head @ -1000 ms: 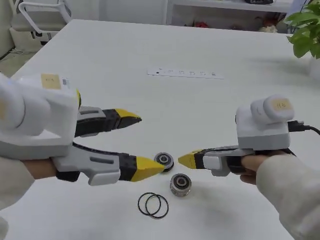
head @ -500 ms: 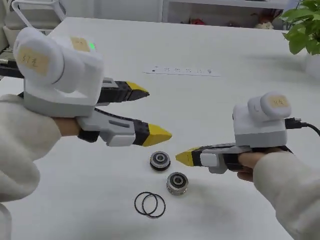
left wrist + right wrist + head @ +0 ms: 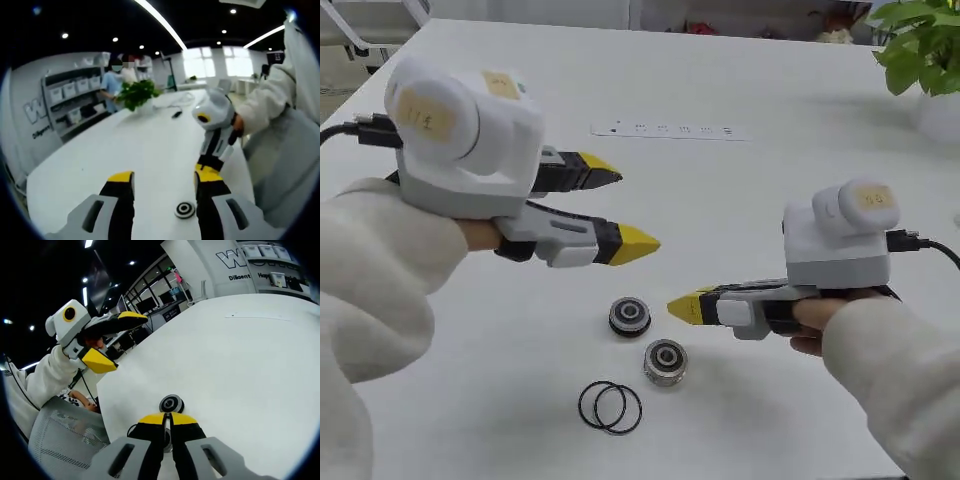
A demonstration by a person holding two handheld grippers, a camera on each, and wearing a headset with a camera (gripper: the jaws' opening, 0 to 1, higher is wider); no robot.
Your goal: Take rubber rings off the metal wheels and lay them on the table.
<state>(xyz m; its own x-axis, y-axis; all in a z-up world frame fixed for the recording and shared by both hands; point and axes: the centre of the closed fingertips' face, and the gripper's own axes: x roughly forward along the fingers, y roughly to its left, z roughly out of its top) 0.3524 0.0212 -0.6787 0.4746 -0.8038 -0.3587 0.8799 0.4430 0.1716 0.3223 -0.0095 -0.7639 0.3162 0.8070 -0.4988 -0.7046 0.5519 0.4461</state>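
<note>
We're starting with the right hand-held gripper point(image 3: 685, 307). Its yellow tips are pressed together with nothing between them, and it's hovering low at right of centre in the head view. The nose is pointing at the dark-rimmed wheel point(image 3: 630, 316) and stopping just short of it. In the right gripper view that wheel point(image 3: 171, 403) is sitting just above the closed tips.

Over in the left half of the head view, the left hand-held gripper point(image 3: 625, 210) is holding its jaws spread wide and empty. It's raised up and to the left of the wheels, apart from them.

The dark-rimmed wheel is lying flat at lower centre, and we're judging that its dark rim is rubber waiting to come off. The silvery wheel point(image 3: 665, 362) is sitting just below and to the right of it, looking bare. Two rubber rings point(image 3: 610, 407) are overlapping near the bottom edge, already laid on the table point(image 3: 770, 180).

Here's what we're worrying about. Nothing is pinning the dark-rimmed wheel, so a prod from the closed nose is likely to send it skating across the smooth table rather than lifting the rubber. If it slides, it could knock the silvery wheel or scatter the two loose rings. A stretched ring could also snap free and fly off. The open left jaws need to be clamping that wheel before any prying begins.
</note>
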